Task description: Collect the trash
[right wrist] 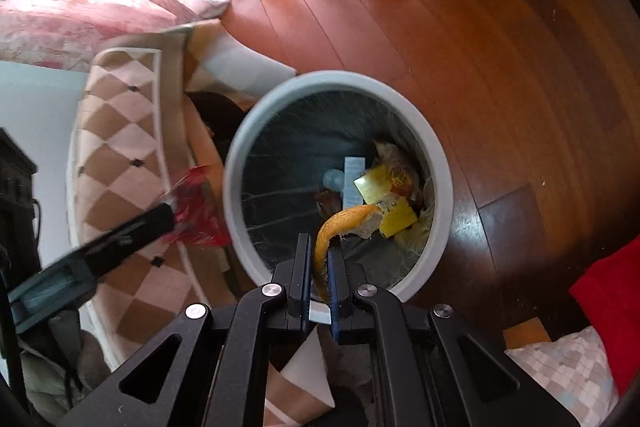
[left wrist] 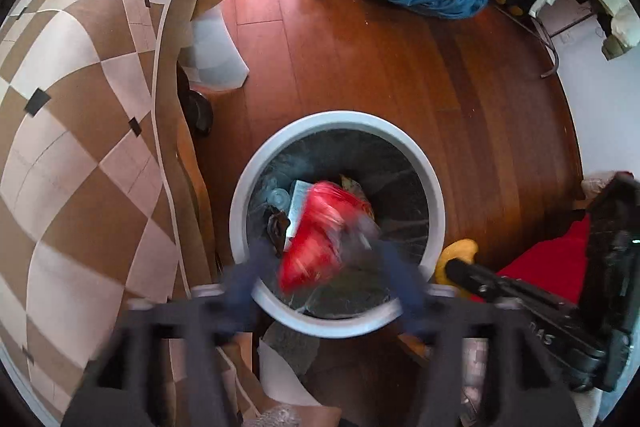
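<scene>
Both tools hover over the bin [right wrist: 240,163]: right tool [right wrist: 320,259] pinching peel [right wrist: 340,223]

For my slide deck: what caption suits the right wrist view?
Right tongs pinch an orange peel over the lined trash bin, poised to drop it.

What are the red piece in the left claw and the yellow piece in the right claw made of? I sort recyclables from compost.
Red wrapper: looks like thin glossy plastic film, crinkled, shiny and partly see-through, though blurred. Yellow peel: looks organic, probably fruit peel, with a matte orange-yellow outside, a pale pithy inside and a limp curl. Both hang at the grey bin.
</scene>
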Demonstrator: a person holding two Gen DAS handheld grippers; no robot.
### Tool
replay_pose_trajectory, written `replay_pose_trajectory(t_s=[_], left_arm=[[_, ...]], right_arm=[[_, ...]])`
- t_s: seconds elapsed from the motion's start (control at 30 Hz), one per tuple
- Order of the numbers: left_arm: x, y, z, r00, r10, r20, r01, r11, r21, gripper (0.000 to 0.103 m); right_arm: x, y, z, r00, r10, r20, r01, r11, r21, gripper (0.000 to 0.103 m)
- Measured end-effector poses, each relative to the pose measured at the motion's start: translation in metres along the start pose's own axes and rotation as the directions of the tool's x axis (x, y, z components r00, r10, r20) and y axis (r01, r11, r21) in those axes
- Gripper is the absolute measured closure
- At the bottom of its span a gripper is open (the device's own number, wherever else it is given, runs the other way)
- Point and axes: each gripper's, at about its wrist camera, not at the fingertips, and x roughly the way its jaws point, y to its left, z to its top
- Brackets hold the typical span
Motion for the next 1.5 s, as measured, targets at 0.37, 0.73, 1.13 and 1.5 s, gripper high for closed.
replay_pose_trajectory(t_s=[0.37,0.73,1.13,1.5], left_arm=[[-0.021,0.004,-0.016,0.996,0.079,0.044,-0.080,0.997,0.024,0.004],[-0.080,-0.010,-0.058,0.968,0.202,0.147,-0.217,0.972,0.090,0.004],[-0.200,-0.024,-0.119,0.948,0.150,0.281,-0.187,0.976,0.111,0.004],[-0.303,-0.027,-0.176,0.937,0.036,0.347,-0.089,0.986,0.138,0.004]], right_arm=[[-0.012,0.013,-0.009,0.994,-0.101,0.029,0.102,0.994,-0.045,0.000],[-0.083,0.049,-0.058,0.948,-0.292,0.128,0.304,0.948,-0.090,0.000],[-0.206,0.100,-0.133,0.948,-0.179,0.264,0.212,0.972,-0.101,0.000],[-0.311,0.157,-0.211,0.931,-0.059,0.360,0.133,0.974,-0.184,0.000]])
